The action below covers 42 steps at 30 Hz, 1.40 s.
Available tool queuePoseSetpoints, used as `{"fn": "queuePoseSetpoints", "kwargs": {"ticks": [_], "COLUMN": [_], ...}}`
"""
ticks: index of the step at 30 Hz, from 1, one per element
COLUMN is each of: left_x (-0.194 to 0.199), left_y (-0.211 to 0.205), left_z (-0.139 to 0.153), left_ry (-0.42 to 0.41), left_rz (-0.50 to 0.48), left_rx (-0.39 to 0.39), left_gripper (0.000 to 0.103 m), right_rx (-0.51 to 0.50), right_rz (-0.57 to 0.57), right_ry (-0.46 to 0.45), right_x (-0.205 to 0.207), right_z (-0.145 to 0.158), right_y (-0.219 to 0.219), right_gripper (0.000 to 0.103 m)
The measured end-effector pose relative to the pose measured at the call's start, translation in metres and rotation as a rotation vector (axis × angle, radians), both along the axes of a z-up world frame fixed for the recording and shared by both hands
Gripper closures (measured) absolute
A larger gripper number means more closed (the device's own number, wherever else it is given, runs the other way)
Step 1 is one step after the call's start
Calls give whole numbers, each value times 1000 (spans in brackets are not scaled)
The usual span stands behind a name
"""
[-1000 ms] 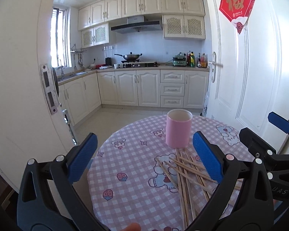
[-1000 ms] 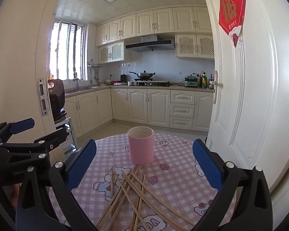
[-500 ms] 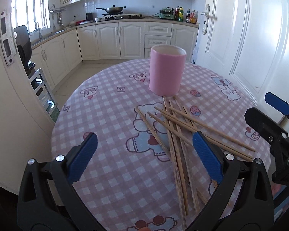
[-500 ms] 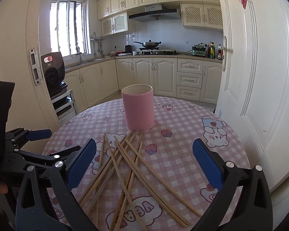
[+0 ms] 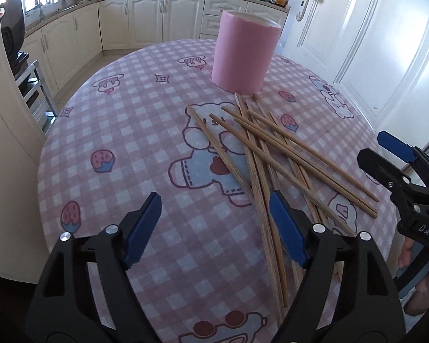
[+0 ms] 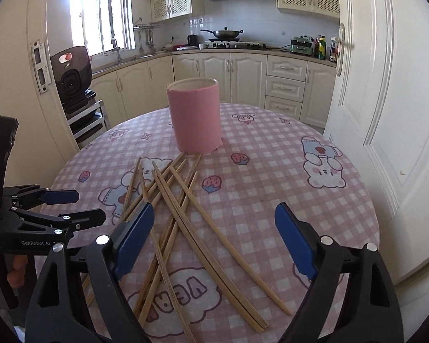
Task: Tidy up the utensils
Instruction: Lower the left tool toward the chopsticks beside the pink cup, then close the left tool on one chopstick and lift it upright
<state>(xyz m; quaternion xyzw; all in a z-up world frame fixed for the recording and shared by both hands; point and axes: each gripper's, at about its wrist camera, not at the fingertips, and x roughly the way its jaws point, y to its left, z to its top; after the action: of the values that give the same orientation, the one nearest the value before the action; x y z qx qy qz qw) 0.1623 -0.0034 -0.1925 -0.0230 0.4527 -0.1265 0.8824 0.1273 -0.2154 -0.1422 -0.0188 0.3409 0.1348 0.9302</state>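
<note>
Several wooden chopsticks [image 5: 260, 148] [image 6: 180, 214] lie crossed in a loose pile on the round pink-checked table [image 5: 128, 131] [image 6: 271, 171]. Behind them a pink cup [image 5: 243, 54] [image 6: 196, 117] stands upright. My left gripper [image 5: 214, 214] [image 6: 63, 208] hovers over the near left of the pile, its jaws closing; two sticks run just inside its right finger, none pressed. My right gripper [image 6: 214, 220] [image 5: 397, 154] hangs over the pile's near ends with its jaws closing too, and its pads touch none of the sticks below.
A white door [image 5: 357, 43] [image 6: 386, 114] stands close on the right of the table. At the left a black appliance [image 6: 71, 80] sits on a metal rack. Kitchen cabinets [image 6: 228, 80] line the far wall. A hand [image 5: 423, 280] holds the right gripper's handle.
Both grippers have come down and tilted toward the table, so the chopsticks and cup loom larger. The jaws of both have narrowed a little.
</note>
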Motion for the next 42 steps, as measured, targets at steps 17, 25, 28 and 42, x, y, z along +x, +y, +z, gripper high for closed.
{"fn": "queuePoseSetpoints", "kwargs": {"ticks": [17,25,28,42], "left_x": [57,85,90,104], "left_y": [-33,-41,-41,-57], "left_z": [3,-4,-8,-23], "left_ry": [106,170,184,208], "left_rz": [38,77,82,65], "left_rx": [-106,-83,-83,-99], "left_gripper": [63,75,83,86], "right_rx": [-87,-84,-73,-184], "right_rz": [46,106,140,356], "right_ry": [70,105,129,285], "right_x": [26,42,55,97], "right_z": [-13,-13,-15,-32], "right_y": [-4,0,2,39], "right_gripper": [38,38,42,72]}}
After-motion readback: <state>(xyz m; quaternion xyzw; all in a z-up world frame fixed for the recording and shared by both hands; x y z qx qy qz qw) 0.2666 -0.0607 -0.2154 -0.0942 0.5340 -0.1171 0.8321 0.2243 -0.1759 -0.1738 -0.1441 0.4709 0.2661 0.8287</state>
